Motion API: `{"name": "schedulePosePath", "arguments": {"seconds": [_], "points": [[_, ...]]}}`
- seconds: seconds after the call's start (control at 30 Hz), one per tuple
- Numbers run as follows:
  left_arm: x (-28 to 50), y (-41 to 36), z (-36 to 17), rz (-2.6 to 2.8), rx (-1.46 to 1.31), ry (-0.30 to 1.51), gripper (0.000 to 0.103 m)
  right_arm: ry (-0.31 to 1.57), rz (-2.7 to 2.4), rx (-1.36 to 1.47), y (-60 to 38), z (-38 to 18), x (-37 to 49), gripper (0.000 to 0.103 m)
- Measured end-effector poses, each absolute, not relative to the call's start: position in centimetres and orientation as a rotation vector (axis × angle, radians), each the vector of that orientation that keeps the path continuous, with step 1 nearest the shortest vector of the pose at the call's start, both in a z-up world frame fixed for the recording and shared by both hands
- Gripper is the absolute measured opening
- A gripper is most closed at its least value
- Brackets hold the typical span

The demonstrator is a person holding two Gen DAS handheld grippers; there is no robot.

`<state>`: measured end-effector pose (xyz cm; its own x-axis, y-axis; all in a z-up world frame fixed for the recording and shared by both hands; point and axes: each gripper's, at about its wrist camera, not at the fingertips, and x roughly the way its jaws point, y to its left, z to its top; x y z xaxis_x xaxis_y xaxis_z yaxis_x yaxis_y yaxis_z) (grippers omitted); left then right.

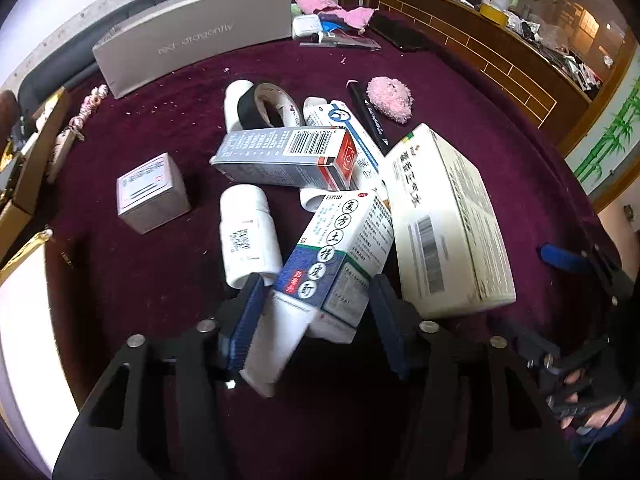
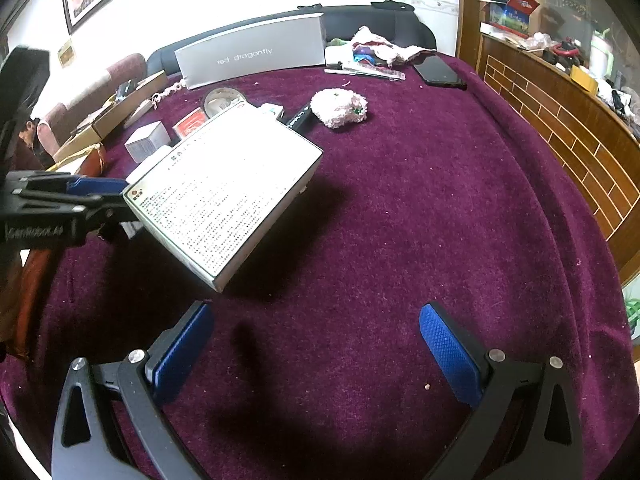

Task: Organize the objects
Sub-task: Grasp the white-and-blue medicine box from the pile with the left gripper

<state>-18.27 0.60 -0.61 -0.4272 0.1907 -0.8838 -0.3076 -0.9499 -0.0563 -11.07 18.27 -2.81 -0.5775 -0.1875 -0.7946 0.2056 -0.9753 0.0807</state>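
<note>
the long grey box [image 1: 192, 42] at the far edge of the bench reads "red dragonfly" in both views; the blue-and-white medicine carton [image 1: 340, 252] near the left claw [image 1: 316, 328] bears "bsw" above large chinese characters; barcodes mark the grey-and-red carton [image 1: 284, 152] and the big white box [image 1: 444, 220]; a qr code marks the white bottle [image 1: 248, 236]; other print is too small to read

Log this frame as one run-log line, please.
left gripper: open around blue-white medicine box | right gripper: open, empty, above purple cloth | pile unsorted

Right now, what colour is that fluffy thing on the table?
The fluffy thing is pale pink, clearest in the left wrist view.
</note>
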Motion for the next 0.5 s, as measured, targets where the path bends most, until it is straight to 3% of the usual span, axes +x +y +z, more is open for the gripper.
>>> {"name": "schedulePosePath", "arguments": {"seconds": [0.2,0.27,0.3,0.5], "points": [[-20.2,0.7,-1.3,2.401,-1.549,0.117,0.058,0.032,-2.613,1.306,18.4,-2.8,-11.0,0.103],[-20.4,0.8,-1.7,2.397,-1.579,0.109,0.037,0.034,-2.613,1.308,18.4,-2.8,-11.0,0.103],[-20.4,0.9,-2.1,2.391,-1.591,0.101,0.033,0.034,-2.614,1.306,18.4,-2.8,-11.0,0.103],[-17.2,-0.3,-2.0,2.482,-1.542,0.049,0.033,0.01,-2.611,1.304,18.8,-2.7,-10.9,0.103]]}}
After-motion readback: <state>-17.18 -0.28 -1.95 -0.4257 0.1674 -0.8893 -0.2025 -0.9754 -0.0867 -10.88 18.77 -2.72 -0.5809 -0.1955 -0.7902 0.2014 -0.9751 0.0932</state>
